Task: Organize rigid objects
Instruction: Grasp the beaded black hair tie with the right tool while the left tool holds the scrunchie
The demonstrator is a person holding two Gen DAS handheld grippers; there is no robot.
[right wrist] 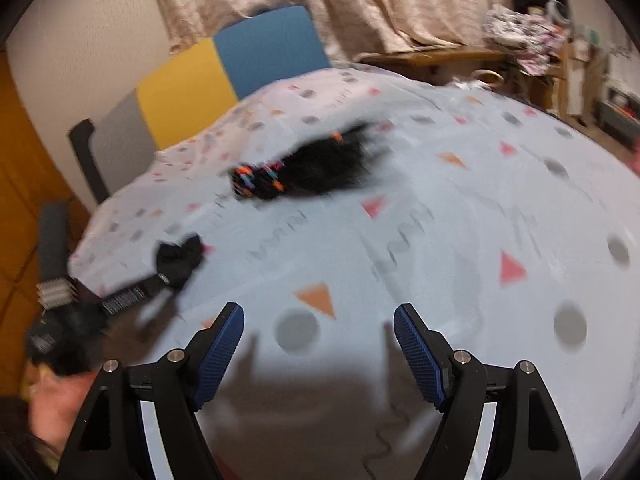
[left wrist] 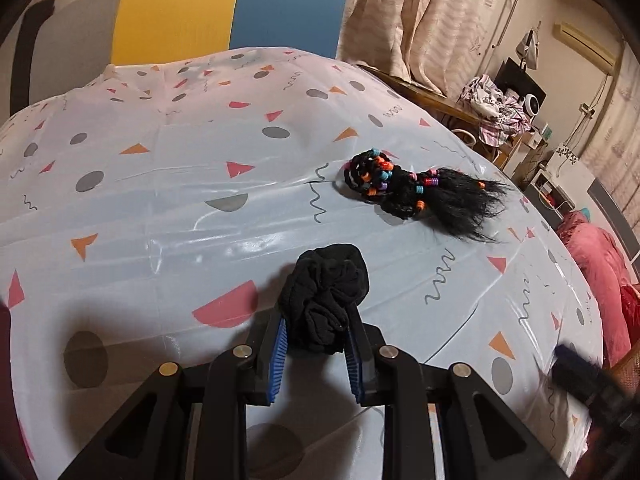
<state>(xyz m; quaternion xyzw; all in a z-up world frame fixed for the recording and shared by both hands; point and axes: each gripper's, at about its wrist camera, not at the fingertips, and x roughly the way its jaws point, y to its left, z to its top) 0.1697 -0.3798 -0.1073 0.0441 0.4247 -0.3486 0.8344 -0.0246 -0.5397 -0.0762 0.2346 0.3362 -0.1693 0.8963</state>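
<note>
The left tongs point(left wrist: 316, 344) are squeezing a black scrunchie point(left wrist: 326, 292) just above the spotty sheet point(left wrist: 160, 208). The right tongs point(right wrist: 319, 344) are standing wide apart, holding nothing. A beaded hair piece point(left wrist: 416, 196) is lying nearby.

Right tongs point(right wrist: 319, 334) agape (nothing between) above patterned tablecloth point(right wrist: 460, 220)

The tablecloth point(left wrist: 160, 208) is pale blue with pink, orange and grey shapes and grey squiggles. A black scrunchie point(left wrist: 326, 292); black braided hair point(left wrist: 404, 188) with multicoloured beads; a grey, yellow and blue chair point(left wrist: 176, 16).
</note>
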